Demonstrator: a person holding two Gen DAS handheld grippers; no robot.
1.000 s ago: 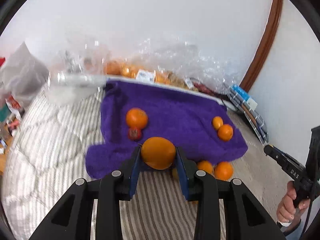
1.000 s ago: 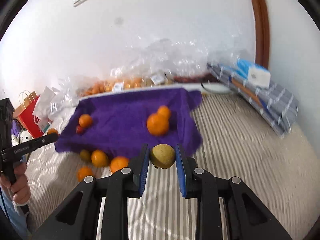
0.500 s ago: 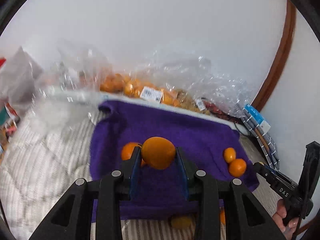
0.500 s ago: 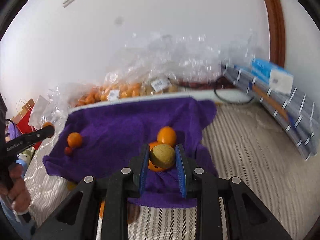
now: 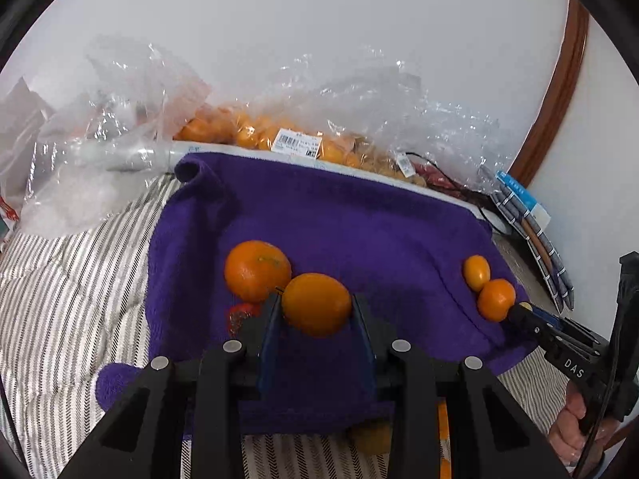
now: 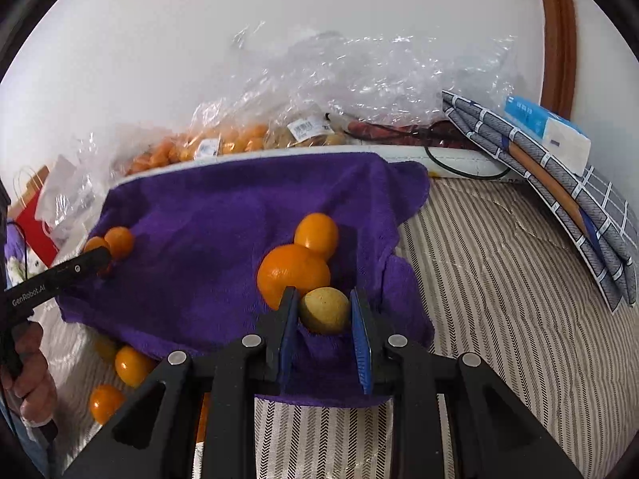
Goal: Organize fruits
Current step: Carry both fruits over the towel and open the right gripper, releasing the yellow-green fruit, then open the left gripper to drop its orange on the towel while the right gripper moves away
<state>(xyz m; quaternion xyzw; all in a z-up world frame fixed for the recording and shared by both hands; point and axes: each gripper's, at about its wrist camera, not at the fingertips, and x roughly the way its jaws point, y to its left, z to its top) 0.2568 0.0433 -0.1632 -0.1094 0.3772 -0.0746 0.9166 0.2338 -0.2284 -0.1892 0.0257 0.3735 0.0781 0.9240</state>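
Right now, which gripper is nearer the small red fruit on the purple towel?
Left. The left gripper, shut on an orange, hangs right beside the red fruit. The right gripper, holding a yellow fruit, is over the towel's opposite end.

"DAS" in white on the right claw [image 5: 519, 313] body, left wrist view. "GenRobot.AI" in white on the left claw [image 6: 100, 257] arm, right wrist view. Barcode labels [image 5: 296, 144] on the fruit bags: print too small to read.
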